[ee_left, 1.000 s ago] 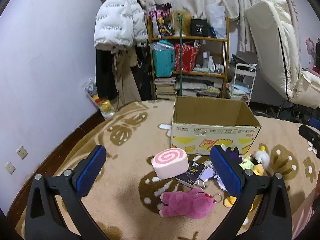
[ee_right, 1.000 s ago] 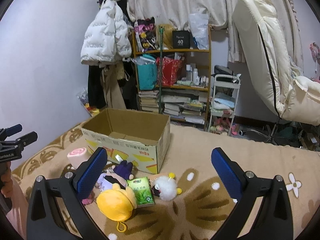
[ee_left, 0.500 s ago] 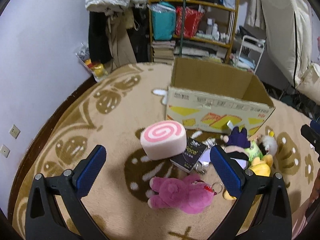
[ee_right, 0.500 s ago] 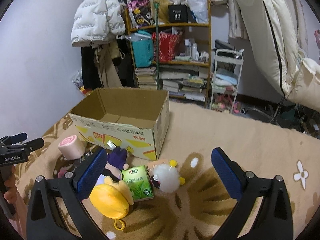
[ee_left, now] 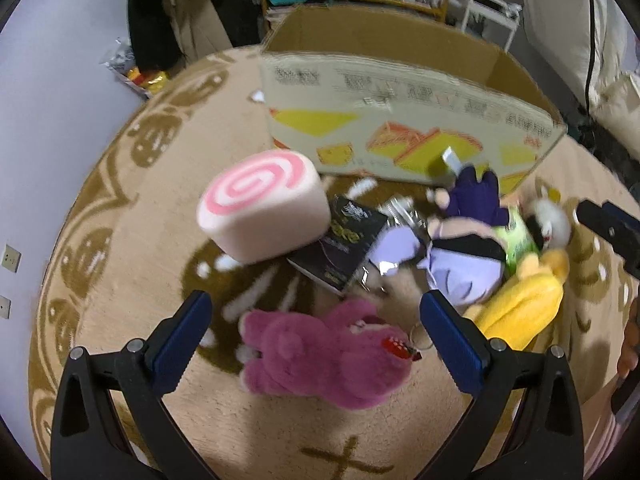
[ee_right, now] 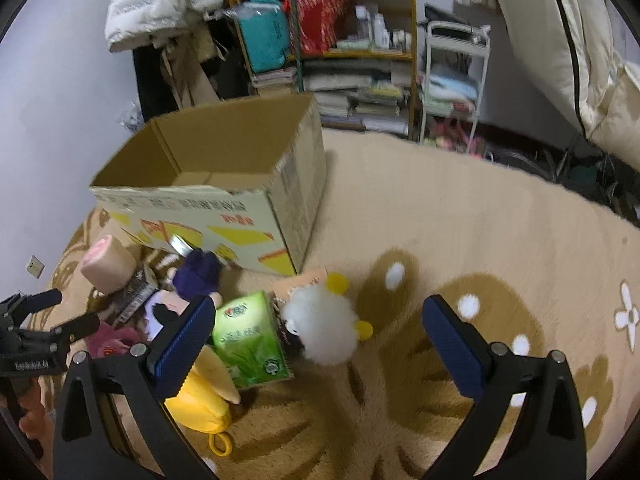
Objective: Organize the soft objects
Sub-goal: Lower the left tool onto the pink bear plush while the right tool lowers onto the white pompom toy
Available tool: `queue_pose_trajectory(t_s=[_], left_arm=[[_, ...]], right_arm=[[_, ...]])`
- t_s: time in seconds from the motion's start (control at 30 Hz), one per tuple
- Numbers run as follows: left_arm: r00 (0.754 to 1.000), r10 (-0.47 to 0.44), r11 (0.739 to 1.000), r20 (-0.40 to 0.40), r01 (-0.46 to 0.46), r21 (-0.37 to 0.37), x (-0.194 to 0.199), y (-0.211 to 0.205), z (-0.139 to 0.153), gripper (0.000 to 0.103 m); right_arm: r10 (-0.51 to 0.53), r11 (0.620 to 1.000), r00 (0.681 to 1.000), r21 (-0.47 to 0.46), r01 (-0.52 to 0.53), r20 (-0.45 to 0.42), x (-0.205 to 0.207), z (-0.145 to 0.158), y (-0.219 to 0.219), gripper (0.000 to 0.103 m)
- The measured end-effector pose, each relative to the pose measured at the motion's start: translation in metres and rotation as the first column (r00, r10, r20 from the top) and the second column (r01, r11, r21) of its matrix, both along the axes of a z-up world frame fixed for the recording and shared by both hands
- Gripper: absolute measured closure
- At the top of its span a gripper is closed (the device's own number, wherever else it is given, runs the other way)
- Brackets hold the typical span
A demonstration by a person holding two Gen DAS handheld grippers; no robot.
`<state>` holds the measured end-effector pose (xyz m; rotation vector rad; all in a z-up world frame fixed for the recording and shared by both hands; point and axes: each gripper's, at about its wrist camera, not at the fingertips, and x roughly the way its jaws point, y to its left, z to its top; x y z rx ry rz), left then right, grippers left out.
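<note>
Cardboard box (ee_left: 400, 92), 12 o'clock, open; swirl cushion (ee_left: 262, 210), 11 o'clock; pink bear (ee_left: 324, 354), centre, between spread left claw (ee_left: 316, 344) (right claw (ee_right: 320, 344) likewise spread, empty); step: approach; next: descend, pinch bear

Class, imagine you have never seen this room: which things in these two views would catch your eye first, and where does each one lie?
The pink plush bear lies on the rug between the fingers of the open left gripper. Behind it, the pink-swirl roll cushion sits in front of the open cardboard box. In the right wrist view, a white fluffy toy lies beside a green tea carton, ahead of the open right gripper.
</note>
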<state>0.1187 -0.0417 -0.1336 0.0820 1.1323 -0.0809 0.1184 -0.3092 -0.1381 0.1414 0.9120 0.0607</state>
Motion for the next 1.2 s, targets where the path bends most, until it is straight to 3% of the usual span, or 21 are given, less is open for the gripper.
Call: queue_pose_trajectory(t_s=[0.23,0.53,0.6,1.2], left_arm=[[0.993,-0.026,1.000,-0.113,0.027,0.002,0.001,-0.010,-0.025,0.001],[0.983,-0.032,0.999,-0.179,0.035,0.013,0.003,-0.013,-0.039,0.001],[0.980,-0.030,0.999,-0.197,0.033,0.012,0.004,-0.012,-0.042,0.001],[0.975,-0.031,0.997,-0.221,0.044,0.058,0.016,-0.014,-0.058,0.001]], right_arm=[[-0.013,1.000,0.996,0.025,0.015,-0.083,0.012,-0.025,-0.006,0.000],[-0.012,1.000,0.989,0.024,0.016,-0.150,0.025,-0.048,-0.007,0.000],[-0.010,1.000,0.987,0.024,0.014,-0.161,0.026,-0.051,-0.006,0.004],[0.015,0.999,0.975,0.045,-0.005,-0.223,0.042,-0.067,-0.009,0.020]])
